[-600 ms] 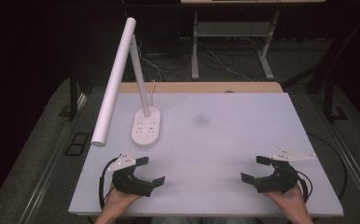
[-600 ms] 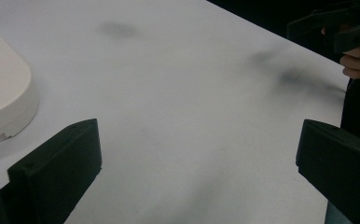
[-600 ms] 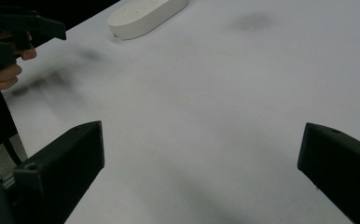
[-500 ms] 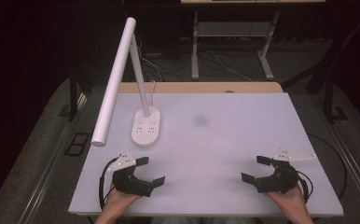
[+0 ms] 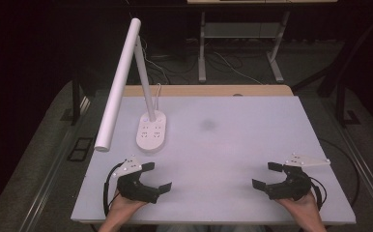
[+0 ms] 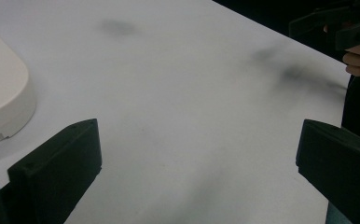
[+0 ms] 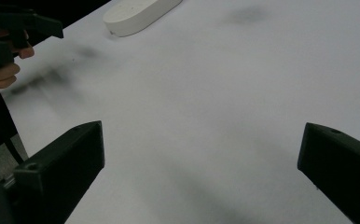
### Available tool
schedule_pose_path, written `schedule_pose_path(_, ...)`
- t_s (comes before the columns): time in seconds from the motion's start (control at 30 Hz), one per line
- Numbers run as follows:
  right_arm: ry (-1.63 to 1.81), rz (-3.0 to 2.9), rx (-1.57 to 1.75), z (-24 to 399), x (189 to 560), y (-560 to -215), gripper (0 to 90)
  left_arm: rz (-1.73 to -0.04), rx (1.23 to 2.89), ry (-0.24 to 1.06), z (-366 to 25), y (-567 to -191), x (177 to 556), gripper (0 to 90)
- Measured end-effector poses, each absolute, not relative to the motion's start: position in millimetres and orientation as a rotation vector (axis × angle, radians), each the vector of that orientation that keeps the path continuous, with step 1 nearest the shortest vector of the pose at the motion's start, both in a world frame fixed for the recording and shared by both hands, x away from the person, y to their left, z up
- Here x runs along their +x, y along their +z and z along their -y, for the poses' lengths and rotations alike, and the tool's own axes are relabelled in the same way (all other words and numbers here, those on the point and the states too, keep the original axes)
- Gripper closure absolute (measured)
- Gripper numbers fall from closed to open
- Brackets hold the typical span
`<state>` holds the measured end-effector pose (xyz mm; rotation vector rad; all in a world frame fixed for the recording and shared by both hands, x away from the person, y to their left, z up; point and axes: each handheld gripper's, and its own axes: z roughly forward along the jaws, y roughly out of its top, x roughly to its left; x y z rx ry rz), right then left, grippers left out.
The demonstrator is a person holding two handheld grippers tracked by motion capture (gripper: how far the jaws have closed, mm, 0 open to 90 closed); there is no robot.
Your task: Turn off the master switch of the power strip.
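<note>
Your left gripper (image 5: 154,179) rests at the near left of the table (image 5: 233,145), jaws spread wide with nothing between them. The desk lamp (image 5: 151,129) is the thing nearest it: its oval white base sits just ahead of the jaws and slightly to their left, and in the left gripper view the base's rounded end (image 6: 1,100) lies close beside the left jaw, apart from it. The base's long axis runs away from you, roughly in line with the way this gripper points, and the white lamp bar (image 5: 119,82) slants from high at the back down toward the table's left edge.

Your right gripper (image 5: 266,175) sits at the near right, jaws equally wide and empty, well apart from the lamp; from it the base (image 7: 138,14) lies far ahead and to the left. So the left hand is much the nearer for any reach to the lamp.

Count: one lamp, two grippers, one table, one faint grey smudge (image 5: 207,124) mid-table.
</note>
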<state>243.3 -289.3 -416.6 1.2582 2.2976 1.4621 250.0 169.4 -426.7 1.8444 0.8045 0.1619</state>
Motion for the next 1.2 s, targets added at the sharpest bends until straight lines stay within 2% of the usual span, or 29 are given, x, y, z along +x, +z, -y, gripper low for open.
schedule_pose_path(1.2,1.432,-2.329,1.257,292,242,-418,0.0,-0.797,1.884,0.121,-174,-405,258,0.0)
